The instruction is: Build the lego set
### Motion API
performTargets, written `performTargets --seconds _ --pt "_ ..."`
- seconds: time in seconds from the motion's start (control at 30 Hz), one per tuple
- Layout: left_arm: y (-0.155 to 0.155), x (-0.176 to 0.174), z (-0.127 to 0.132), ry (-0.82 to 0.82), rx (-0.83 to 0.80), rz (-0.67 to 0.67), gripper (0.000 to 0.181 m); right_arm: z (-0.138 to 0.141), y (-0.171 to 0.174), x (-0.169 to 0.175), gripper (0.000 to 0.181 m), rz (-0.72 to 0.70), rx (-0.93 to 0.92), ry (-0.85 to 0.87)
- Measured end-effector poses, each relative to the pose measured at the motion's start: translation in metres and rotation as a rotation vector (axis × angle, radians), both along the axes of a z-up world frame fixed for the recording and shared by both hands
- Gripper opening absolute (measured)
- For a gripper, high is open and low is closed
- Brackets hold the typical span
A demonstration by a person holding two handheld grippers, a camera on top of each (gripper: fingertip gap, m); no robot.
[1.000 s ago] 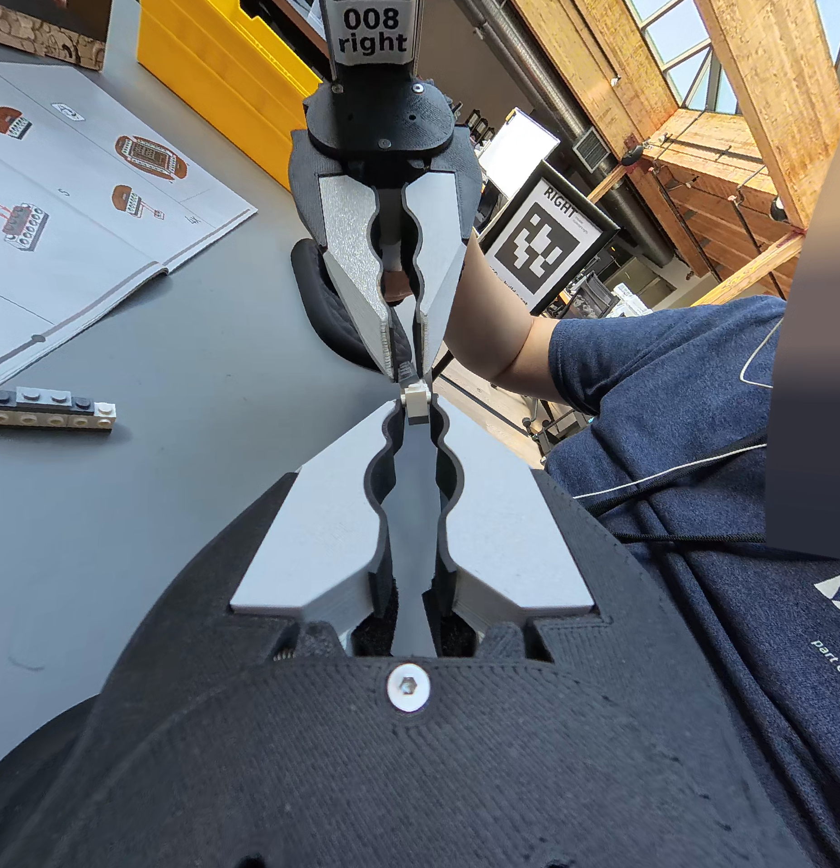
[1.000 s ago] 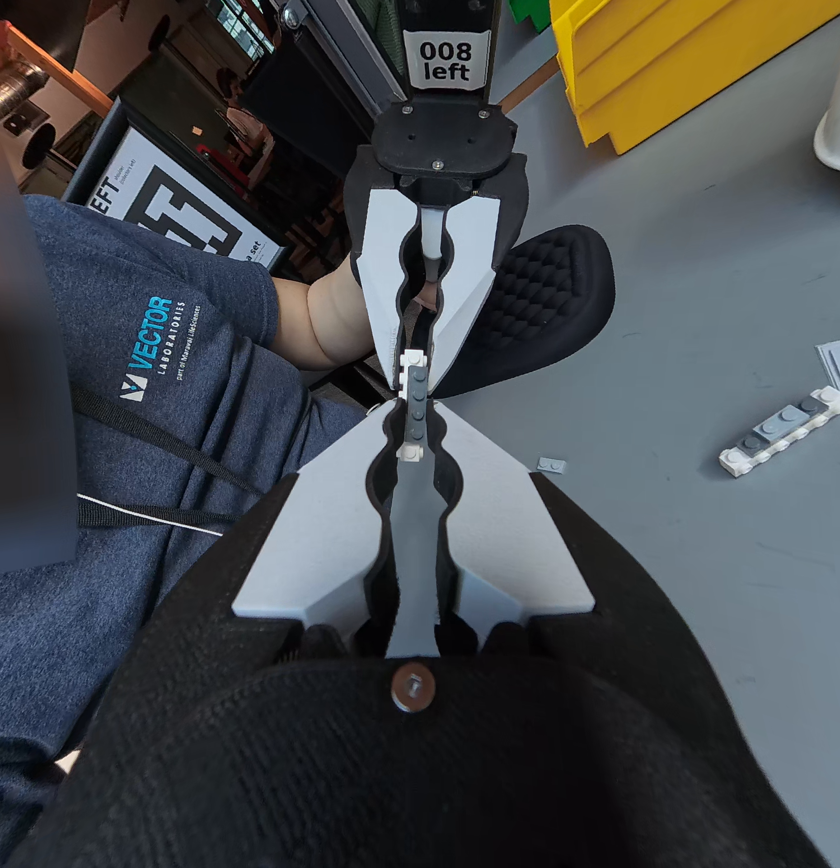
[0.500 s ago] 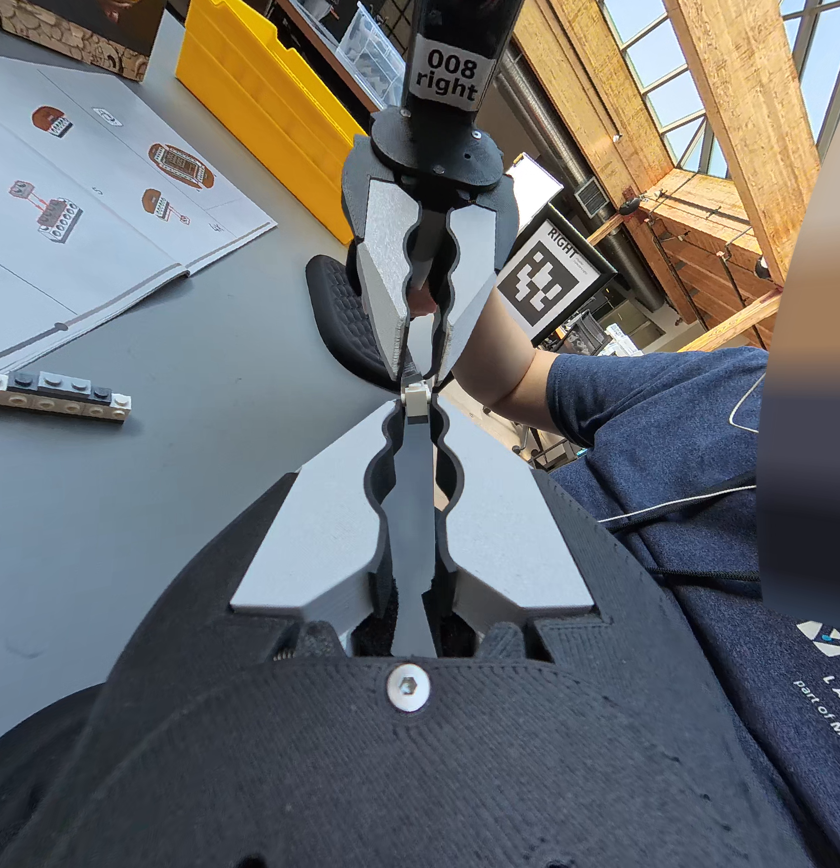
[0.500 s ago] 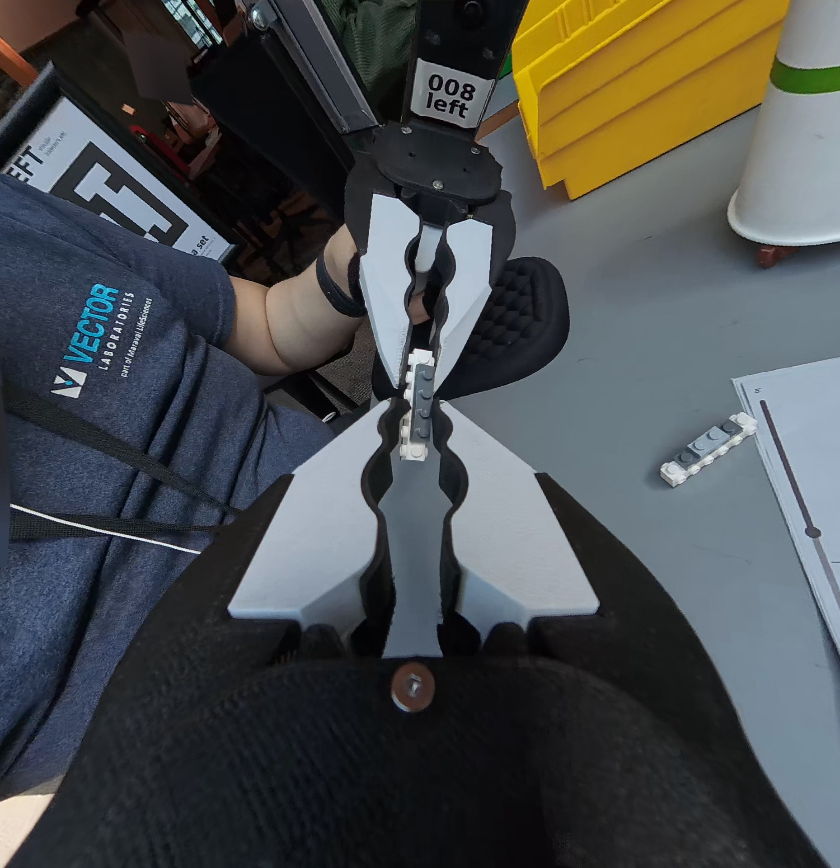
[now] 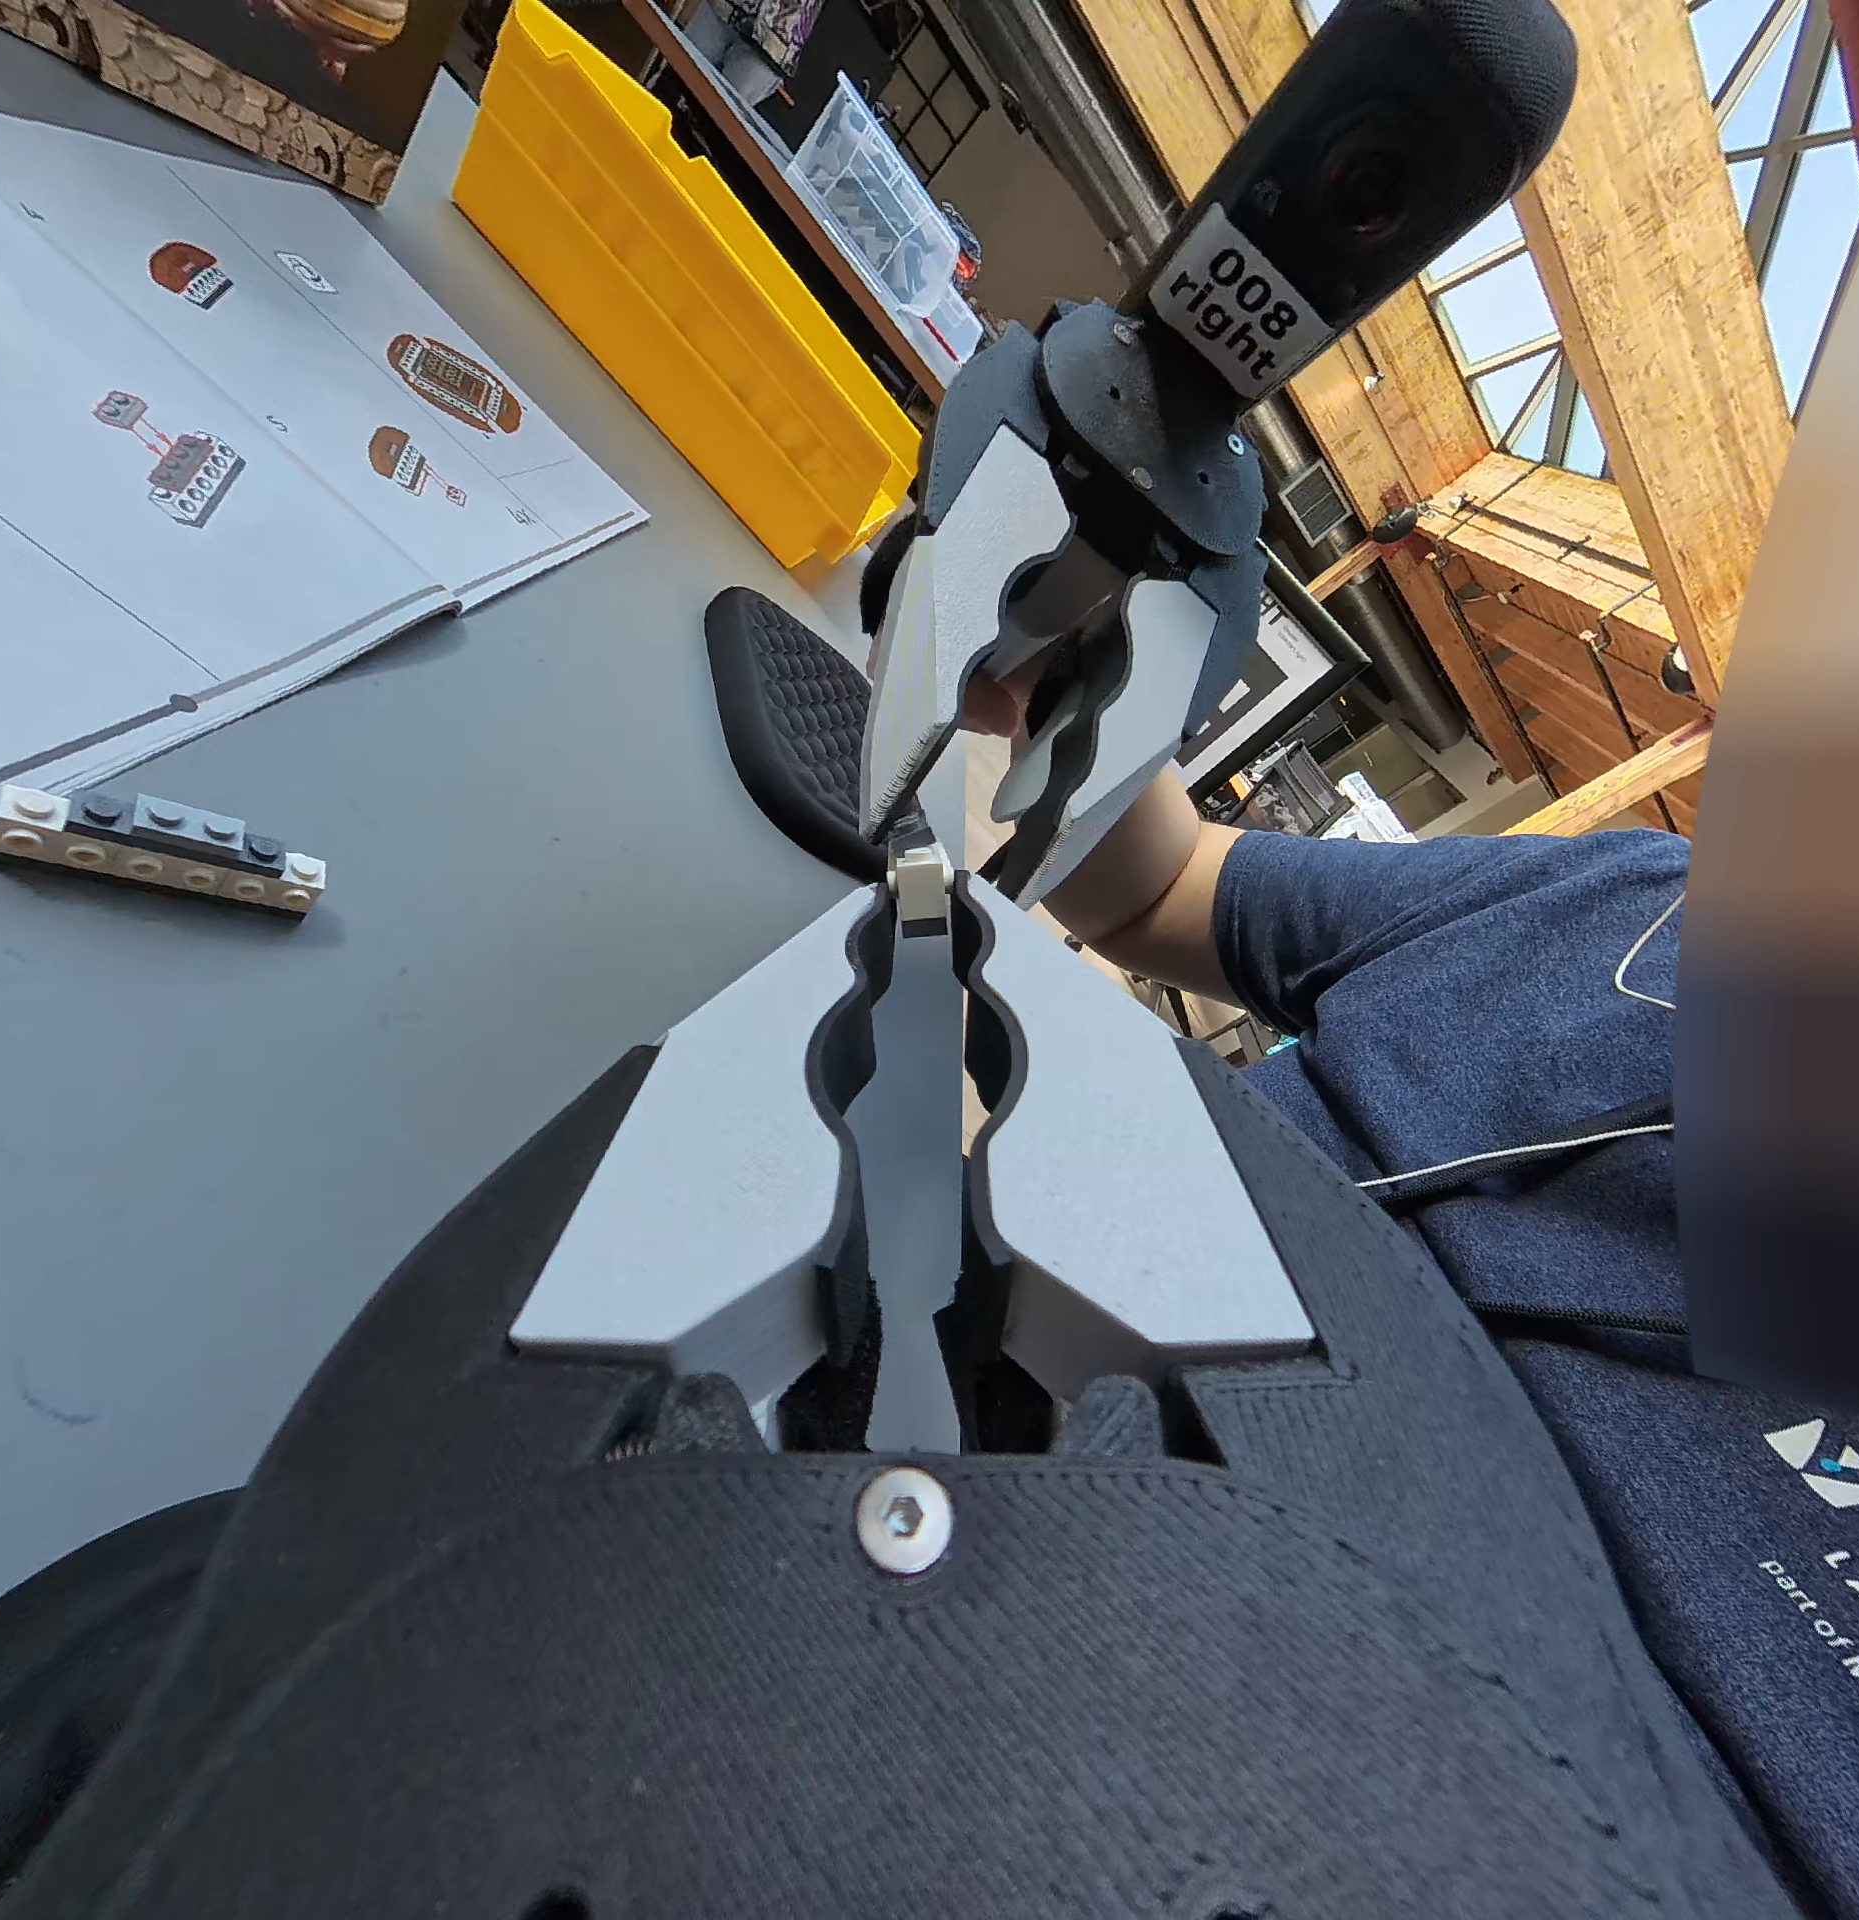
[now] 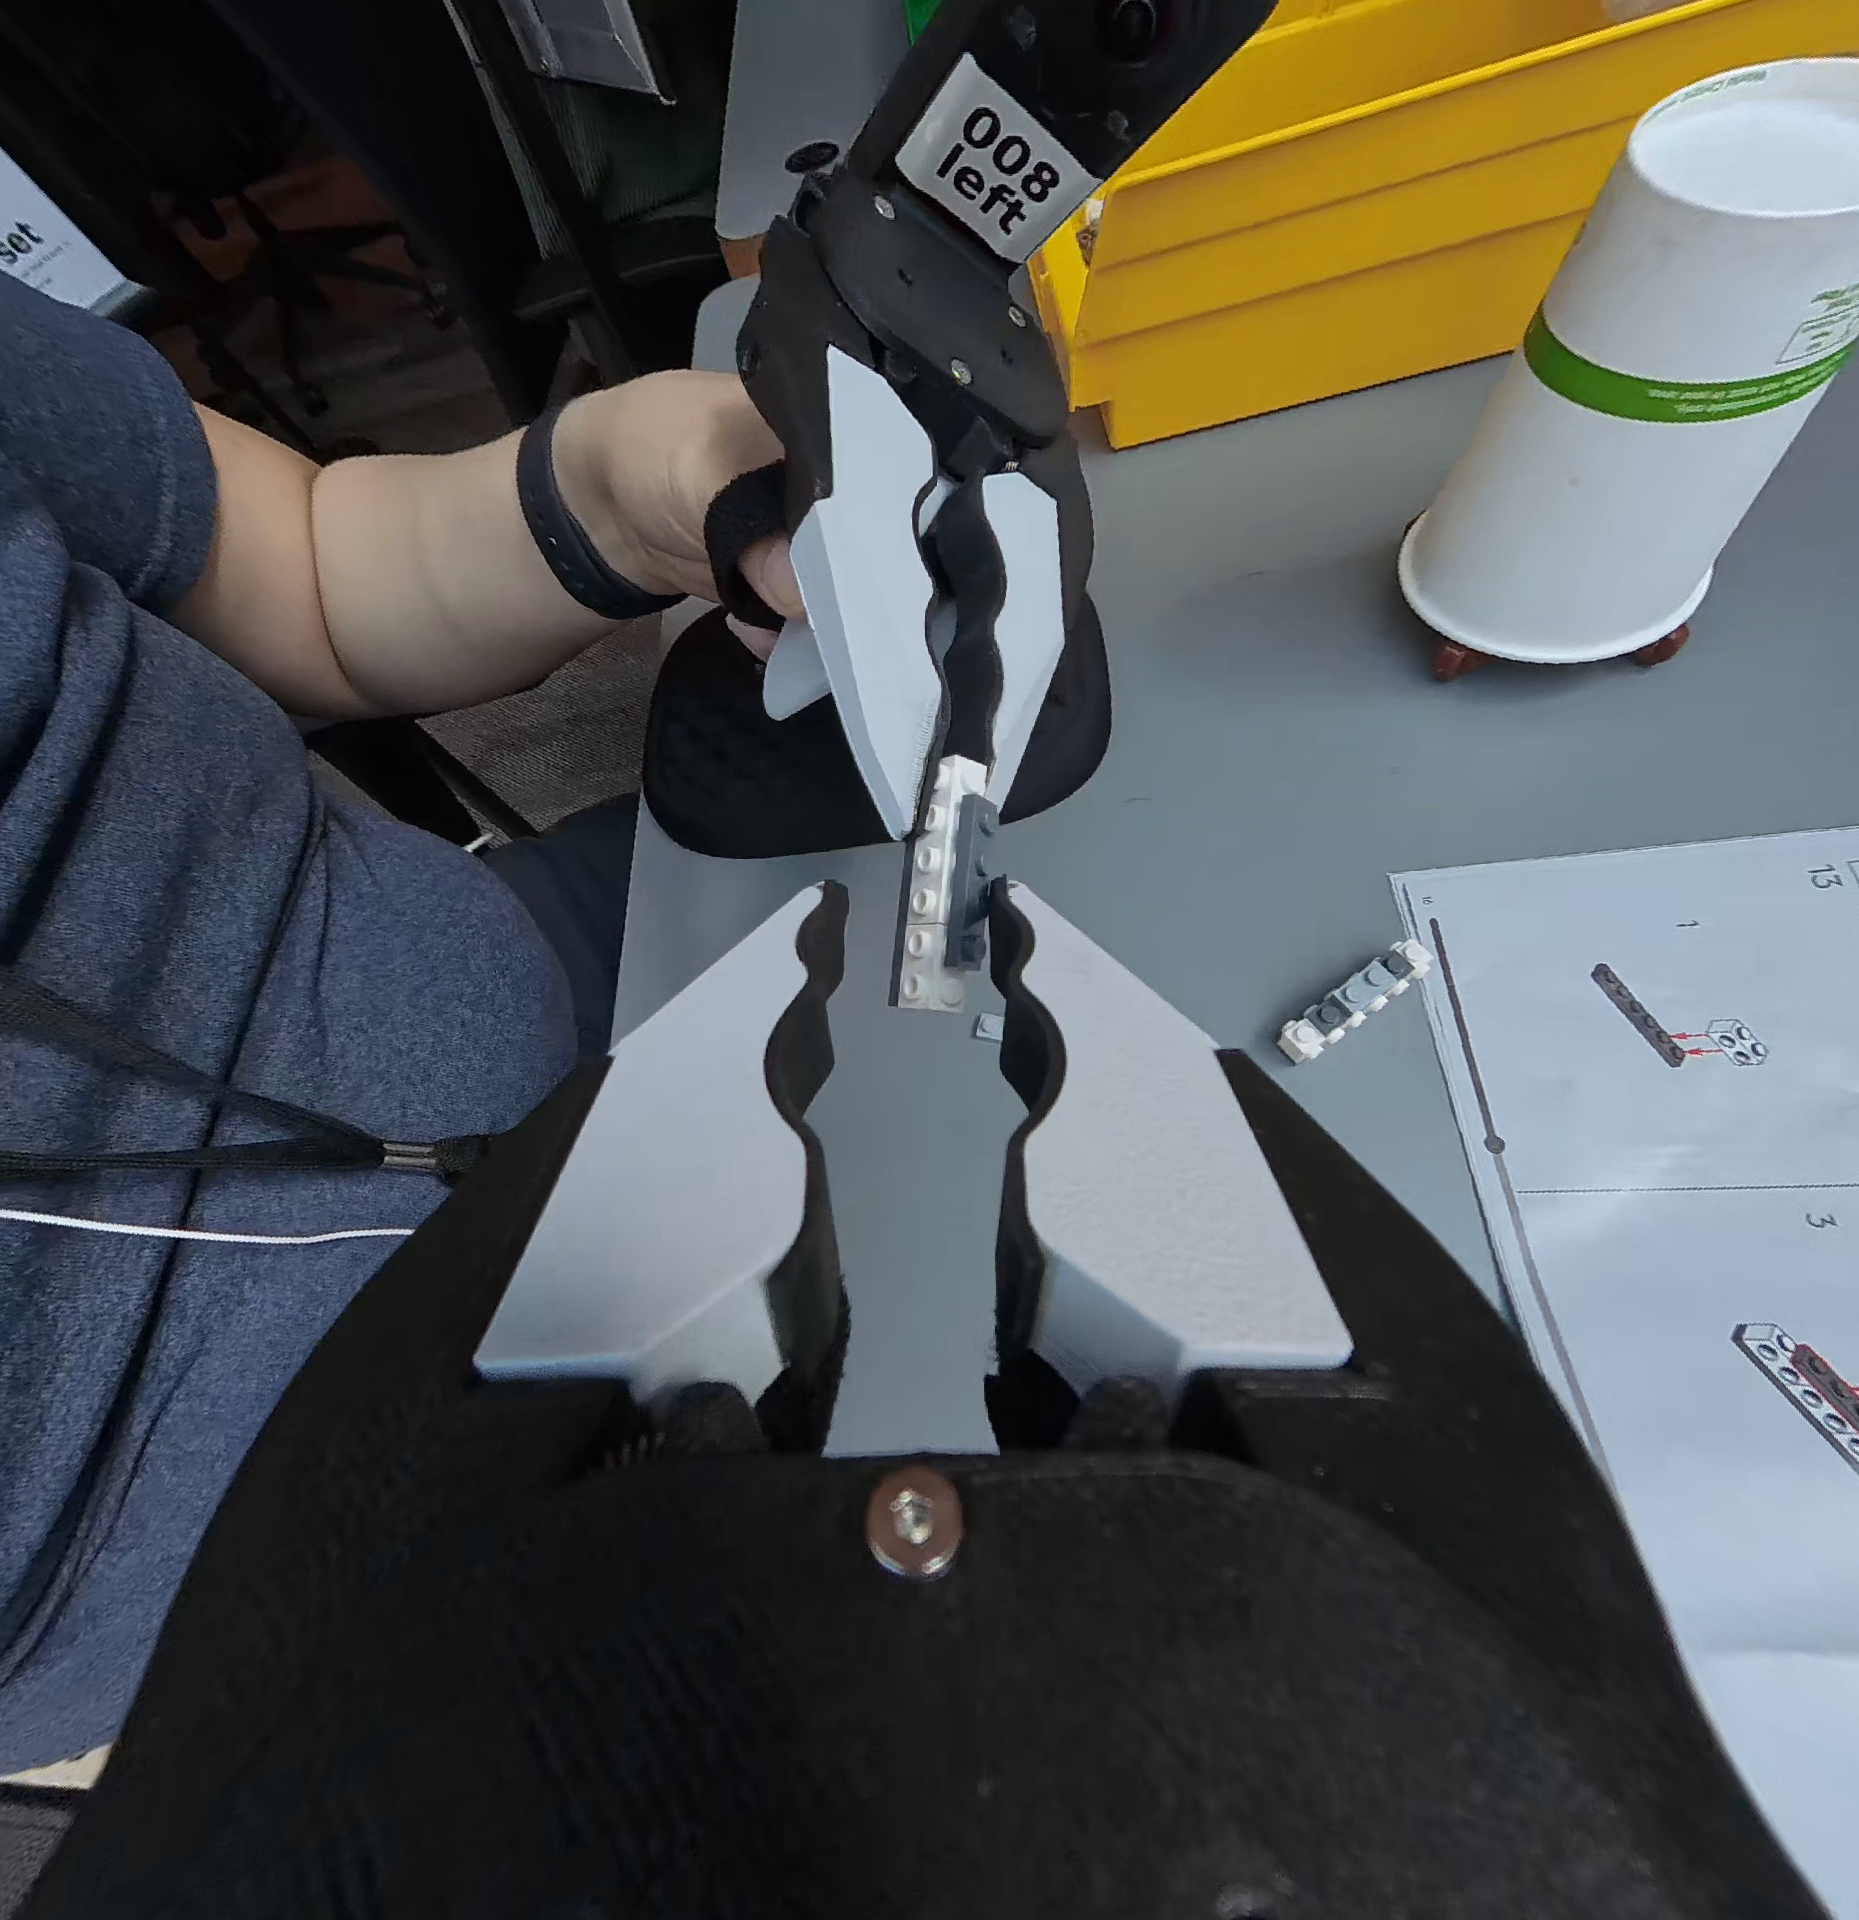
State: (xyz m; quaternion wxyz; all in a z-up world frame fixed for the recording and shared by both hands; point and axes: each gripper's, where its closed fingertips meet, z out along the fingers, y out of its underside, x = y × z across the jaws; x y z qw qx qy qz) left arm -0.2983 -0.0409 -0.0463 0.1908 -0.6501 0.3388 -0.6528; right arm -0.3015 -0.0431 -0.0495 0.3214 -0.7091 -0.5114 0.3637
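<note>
1. While the left gripper (image 6: 940, 800) stays clamped on one end of the white-and-grey brick strip (image 6: 940, 894), held above the grey table (image 5: 385, 1039), the right gripper (image 6: 920, 904) stands parted, gripping nothing.
2. Strip judged light, rigid and slick; pressed joints may separate.
3. Advise gripping across its flat long sides, near mid-length.

Bright daylight from skylights (image 5: 1735, 187), soft shadows on the grey table (image 5: 489, 987), sharp focus, fisheye bending at edges

Each gripper (image 5: 920, 899) has 2 pale grey wavy-edged fingers (image 6: 1101, 1122) on black textured housing with 1 silver screw (image 6: 912, 1529); navy sleeve (image 6: 83, 447), black wristband (image 6: 561, 530).
</note>
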Motion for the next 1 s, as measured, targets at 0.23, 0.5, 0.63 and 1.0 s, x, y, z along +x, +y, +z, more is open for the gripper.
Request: performTargets --seconds 0.23,0.5,0.63,1.0 --pt "0.004 0.001 0.003 -0.007 -0.019 0.032 0.008 -0.001 0.005 0.000 0.028 -0.073 0.189 -0.099" --pt "0.006 0.003 0.003 -0.018 -0.051 0.070 0.008 -0.002 0.014 0.003 0.019 -0.162 0.364 -0.198" --pt "0.008 0.003 0.002 -0.021 -0.064 0.089 0.008 -0.004 0.017 0.003 0.019 -0.189 0.432 -0.238" --pt "0.012 0.003 0.004 -0.029 -0.084 0.121 0.008 -0.002 0.021 0.003 0.019 -0.234 0.504 -0.235"
